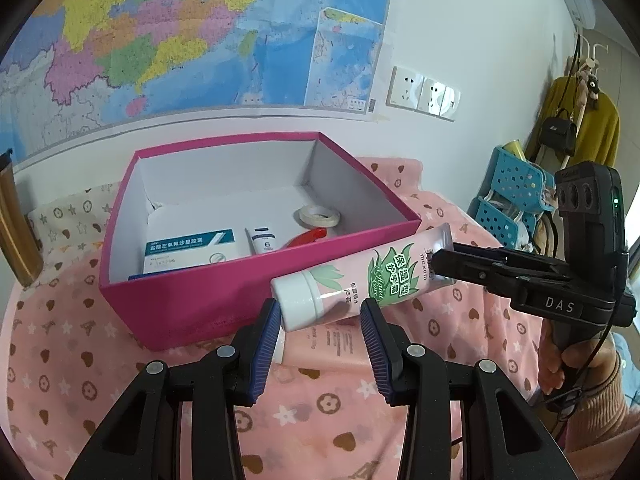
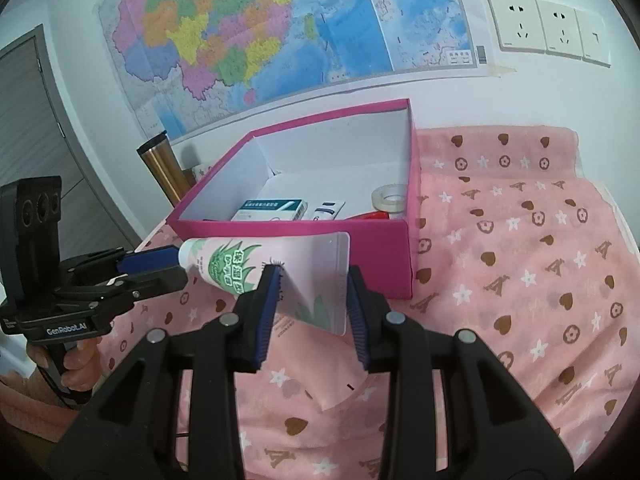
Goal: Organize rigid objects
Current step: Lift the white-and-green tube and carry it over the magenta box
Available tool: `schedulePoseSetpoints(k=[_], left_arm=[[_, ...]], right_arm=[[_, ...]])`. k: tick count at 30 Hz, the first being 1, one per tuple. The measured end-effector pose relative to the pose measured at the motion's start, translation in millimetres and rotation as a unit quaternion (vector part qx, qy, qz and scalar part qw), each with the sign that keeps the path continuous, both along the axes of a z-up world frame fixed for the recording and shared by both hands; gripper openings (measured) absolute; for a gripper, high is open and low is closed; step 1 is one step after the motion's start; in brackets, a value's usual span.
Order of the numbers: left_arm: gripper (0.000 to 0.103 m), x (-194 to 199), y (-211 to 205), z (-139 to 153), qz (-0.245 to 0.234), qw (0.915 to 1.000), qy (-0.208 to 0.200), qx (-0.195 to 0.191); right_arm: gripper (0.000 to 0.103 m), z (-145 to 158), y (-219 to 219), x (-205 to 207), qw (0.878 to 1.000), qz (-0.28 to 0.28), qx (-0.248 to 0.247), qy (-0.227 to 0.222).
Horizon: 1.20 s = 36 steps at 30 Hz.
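Observation:
A pink hand cream tube with green leaf print and a white cap hangs just above the cloth, along the near wall of the magenta box. My left gripper has the cap end between its blue pads, which touch it on both sides. My right gripper is shut on the tube's flat crimped end. Each gripper shows in the other's view: the right gripper, the left gripper. A second pink tube lies on the cloth underneath.
Inside the box lie a medicine carton, a small white tube, a tape roll and a red item. A bronze flask stands left of the box. Blue baskets sit past the table's right edge.

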<state>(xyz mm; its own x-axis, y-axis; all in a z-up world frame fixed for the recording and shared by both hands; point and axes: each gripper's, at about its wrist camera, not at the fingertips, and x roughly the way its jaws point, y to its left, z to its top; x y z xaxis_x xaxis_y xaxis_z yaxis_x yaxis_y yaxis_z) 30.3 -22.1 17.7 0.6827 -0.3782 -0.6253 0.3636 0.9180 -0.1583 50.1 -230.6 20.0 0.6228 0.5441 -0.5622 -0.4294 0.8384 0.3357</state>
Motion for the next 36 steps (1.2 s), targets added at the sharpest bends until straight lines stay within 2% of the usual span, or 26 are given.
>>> schedulePoseSetpoints(k=[36], left_arm=[[0.042,15.3,-0.1,13.4,0.004,0.9997,-0.025,0.001]], right_arm=[[0.036,13.0,-0.1,16.3,1.0,0.0,-0.002,-0.02]])
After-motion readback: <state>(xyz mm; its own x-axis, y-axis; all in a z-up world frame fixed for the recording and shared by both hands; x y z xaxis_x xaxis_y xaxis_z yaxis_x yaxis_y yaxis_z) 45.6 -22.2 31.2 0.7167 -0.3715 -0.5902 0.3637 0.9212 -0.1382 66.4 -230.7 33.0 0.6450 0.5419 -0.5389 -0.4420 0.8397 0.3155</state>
